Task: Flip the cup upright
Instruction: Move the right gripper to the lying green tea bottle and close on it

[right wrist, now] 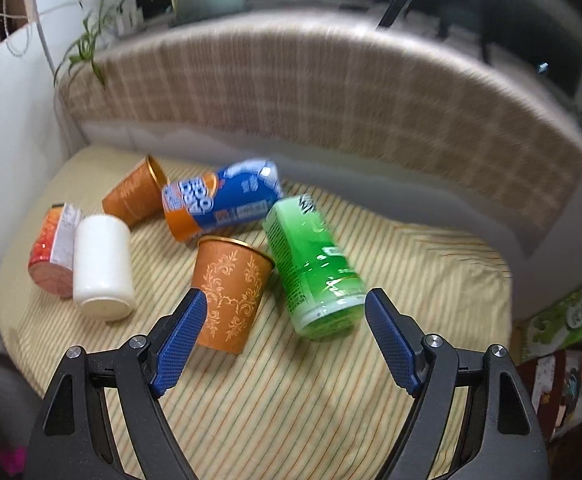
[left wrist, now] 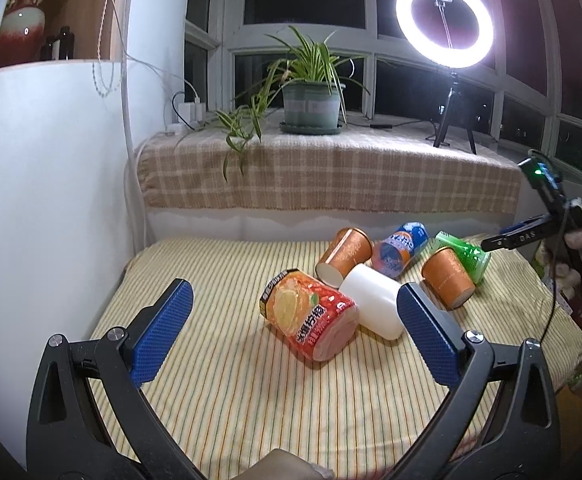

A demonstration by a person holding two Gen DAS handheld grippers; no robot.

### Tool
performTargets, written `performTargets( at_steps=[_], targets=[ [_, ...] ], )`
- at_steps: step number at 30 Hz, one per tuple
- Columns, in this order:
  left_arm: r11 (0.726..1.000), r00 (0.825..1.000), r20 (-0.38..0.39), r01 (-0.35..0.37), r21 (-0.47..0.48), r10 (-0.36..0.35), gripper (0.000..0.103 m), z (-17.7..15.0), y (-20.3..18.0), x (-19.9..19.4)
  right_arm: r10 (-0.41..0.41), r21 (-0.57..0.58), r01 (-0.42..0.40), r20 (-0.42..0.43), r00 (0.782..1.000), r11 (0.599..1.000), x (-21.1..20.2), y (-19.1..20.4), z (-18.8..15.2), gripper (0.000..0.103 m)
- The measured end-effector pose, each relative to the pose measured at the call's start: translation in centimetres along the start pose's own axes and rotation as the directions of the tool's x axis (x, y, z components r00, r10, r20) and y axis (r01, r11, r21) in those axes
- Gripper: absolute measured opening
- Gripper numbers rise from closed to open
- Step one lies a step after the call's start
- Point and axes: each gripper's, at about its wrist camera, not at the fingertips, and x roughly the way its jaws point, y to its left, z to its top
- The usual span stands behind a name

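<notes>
Your right gripper [right wrist: 283, 320] hangs wide open and empty just short of the near orange cup [right wrist: 231, 292], which lies on its side on the striped cloth [right wrist: 291, 400] with the green can [right wrist: 315, 268] touching its rim side, so a sloppy close could likely catch or roll the can. Your left gripper [left wrist: 291, 320] is spread wide too, holding nothing. Farther back, the second orange cup [right wrist: 135, 196] also lies tipped, gold-rimmed, against the blue can [right wrist: 219, 200].

Home: windowsill plant [left wrist: 311, 76], checked cloth [left wrist: 331, 176]
</notes>
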Motion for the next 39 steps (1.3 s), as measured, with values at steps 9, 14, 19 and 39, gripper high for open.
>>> performTargets(
  at_steps=[9, 14, 19, 39],
  targets=[
    [0.999, 0.999, -0.025, -0.043, -0.015, 0.043, 0.103, -0.4, 0.6, 0.2, 0.026, -0.09, -0.041, -0.169, 0.985, 0.995, 4.9, -1.3, 2.3, 0.081],
    [0.997, 0.996, -0.041, -0.075, -0.014, 0.075, 0.103, -0.6, 0.9, 0.6, 0.05, -0.11, -0.078, -0.232, 0.971, 0.991, 6.9, -2.3, 3.0, 0.081],
    [0.996, 0.995, -0.04, -0.091, -0.013, 0.09, 0.103, -0.6, 0.8, 0.7, 0.065, -0.118, -0.101, -0.273, 0.96, 0.988, 8.8, -2.6, 3.4, 0.076],
    [0.997, 0.995, -0.055, -0.079, 0.004, 0.079, 0.103, -0.8, 0.1, 1.4, 0.046, -0.11, -0.079, -0.276, 0.96, 0.991, 9.4, -3.4, 2.9, 0.061]
  ],
)
